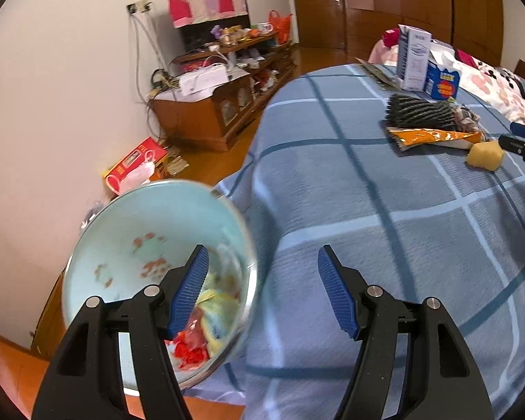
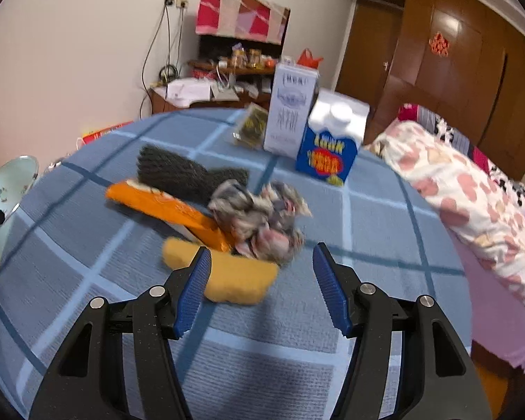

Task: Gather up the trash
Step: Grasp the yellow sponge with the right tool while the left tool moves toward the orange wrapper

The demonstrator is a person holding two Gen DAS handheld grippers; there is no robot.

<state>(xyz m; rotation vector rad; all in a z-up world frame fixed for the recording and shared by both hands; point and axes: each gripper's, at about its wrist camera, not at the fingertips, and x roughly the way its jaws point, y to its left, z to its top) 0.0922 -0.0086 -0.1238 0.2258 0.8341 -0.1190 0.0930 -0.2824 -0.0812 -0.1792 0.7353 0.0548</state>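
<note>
The left gripper (image 1: 262,290) hung over the bed's left edge with its jaws standing apart and nothing between them. One finger overlapped the bin (image 1: 129,231), which stood on the floor just beside the blanket (image 1: 367,227) and already held red and yellow scraps. Wide bare blanket lay between this gripper and the trash further up the bed.

The right gripper (image 2: 260,287) pointed at that cluster, jaws likewise parted and empty. The yellow sponge (image 2: 227,280) lay just ahead of its left finger, not pressed by either pad. Behind it, touching, lay the orange wrapper (image 2: 157,203), a dark cloth (image 2: 178,171) and a crumpled rag (image 2: 262,217). Two cartons (image 2: 325,147) stood upright near the far edge. A rolled quilt (image 2: 455,192) bounded the right side; open blanket lay in front.
</note>
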